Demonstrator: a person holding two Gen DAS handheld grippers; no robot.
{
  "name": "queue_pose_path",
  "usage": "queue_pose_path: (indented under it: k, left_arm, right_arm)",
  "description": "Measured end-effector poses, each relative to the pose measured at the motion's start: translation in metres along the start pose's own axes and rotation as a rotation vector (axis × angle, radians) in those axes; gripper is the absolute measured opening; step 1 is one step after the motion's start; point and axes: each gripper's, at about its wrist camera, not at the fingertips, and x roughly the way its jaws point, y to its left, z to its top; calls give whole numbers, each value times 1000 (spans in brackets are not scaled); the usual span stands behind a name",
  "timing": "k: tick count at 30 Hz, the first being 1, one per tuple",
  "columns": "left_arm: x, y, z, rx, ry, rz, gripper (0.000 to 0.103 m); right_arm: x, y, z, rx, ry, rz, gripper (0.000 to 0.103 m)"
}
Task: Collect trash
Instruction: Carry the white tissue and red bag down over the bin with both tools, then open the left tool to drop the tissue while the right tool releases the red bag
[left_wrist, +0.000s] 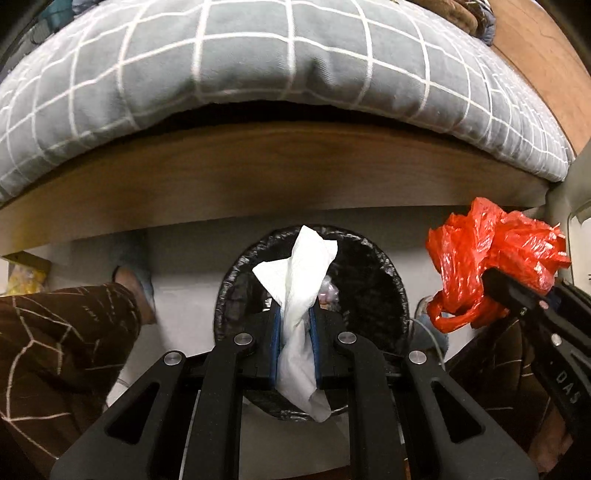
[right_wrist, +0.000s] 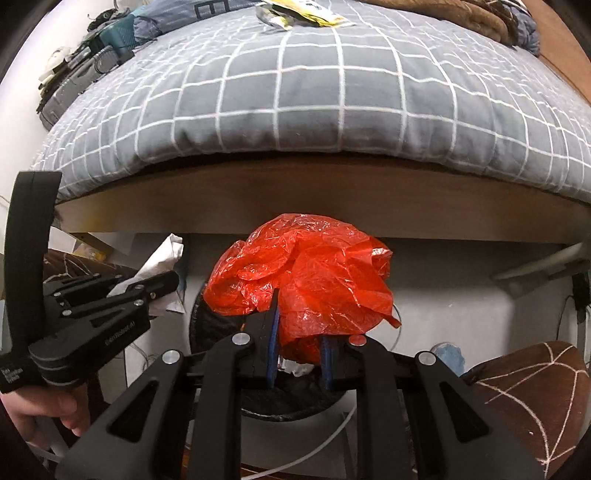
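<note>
My left gripper (left_wrist: 295, 314) is shut on a crumpled white tissue (left_wrist: 301, 273) and holds it right above a round bin with a black liner (left_wrist: 384, 280) on the floor. My right gripper (right_wrist: 300, 332) is shut on a crumpled red plastic bag (right_wrist: 314, 273) and holds it above the same bin (right_wrist: 214, 325). In the left wrist view the red bag (left_wrist: 491, 254) and right gripper (left_wrist: 517, 291) sit to the right of the bin. In the right wrist view the left gripper (right_wrist: 155, 288) with the tissue (right_wrist: 159, 258) is at the left.
A bed with a grey checked cover (left_wrist: 277, 62) and a wooden side board (left_wrist: 277, 170) stands just behind the bin. Yellow wrappers (right_wrist: 310, 11) lie on the bed top. The person's knees in brown patterned trousers (left_wrist: 55, 339) flank the bin. A white cable (right_wrist: 332, 439) runs on the floor.
</note>
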Motion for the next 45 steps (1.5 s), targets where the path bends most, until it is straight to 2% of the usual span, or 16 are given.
queue_pose_path:
  k: [11,14,18,22,33,38,40,45]
  left_arm:
    - [19,-18,-4,30,32,-44,13]
    - [19,-20,-7,50,16,-40,18]
    - [10,-21,-5,54,-12,-16,38]
    - [2,-21,-4,52,-30,-3,50]
    - [-25,-7,-7,42,-94,10,74]
    - [-32,-1,-8,32,-102,8,77]
    - [-36,3,-7,25,-113,12,86]
    - [-47,12,-7,9,-143,21,94]
  right_arm:
    - [-9,-19,-14,28,-3,-17,17]
    - [-12,-21,-16,32,-10,-18,17]
    - [-11,-16,-11,28,-17,-12,17]
    - [-12,-16,-13,24,-19,-4,17]
    - [-2,1,-8,-18,-3,19,17]
    - [0,10,-7,-40,-6,21,17]
    - [2,15,-7,-52,-1,20,17]
    - [7,23,-7,-74,10,31,17]
